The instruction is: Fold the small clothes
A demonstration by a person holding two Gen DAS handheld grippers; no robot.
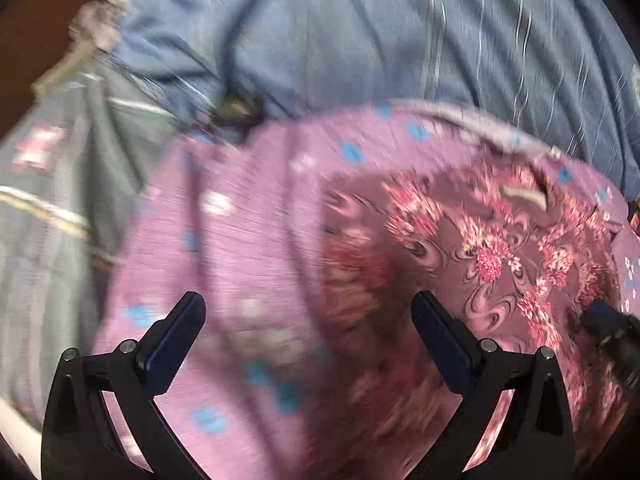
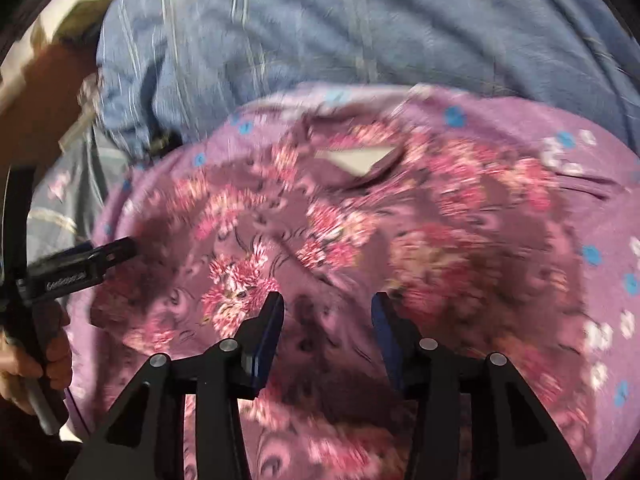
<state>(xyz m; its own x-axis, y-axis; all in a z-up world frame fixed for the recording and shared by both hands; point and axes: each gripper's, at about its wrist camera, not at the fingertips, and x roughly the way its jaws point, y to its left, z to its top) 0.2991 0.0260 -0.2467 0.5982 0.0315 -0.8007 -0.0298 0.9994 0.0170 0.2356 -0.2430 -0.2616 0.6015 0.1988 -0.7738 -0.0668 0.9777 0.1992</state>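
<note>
Left gripper (image 1: 308, 312) fingers spread wide, right gripper (image 2: 328, 308) fingers partly apart, both empty above floral garment (image 2: 320, 240).

In the right wrist view, the maroon garment with a pink flower print (image 2: 320, 240) lies on the lilac cloth dotted with small blue and white flowers (image 2: 592, 200), which shows around it from 9 through 12 to 3 o'clock. The blue striped fabric (image 2: 340, 28) lies behind both, at 12 o'clock. The grey bordered cloth (image 2: 68, 200) lies at 9 o'clock, beside the lilac cloth.
</note>
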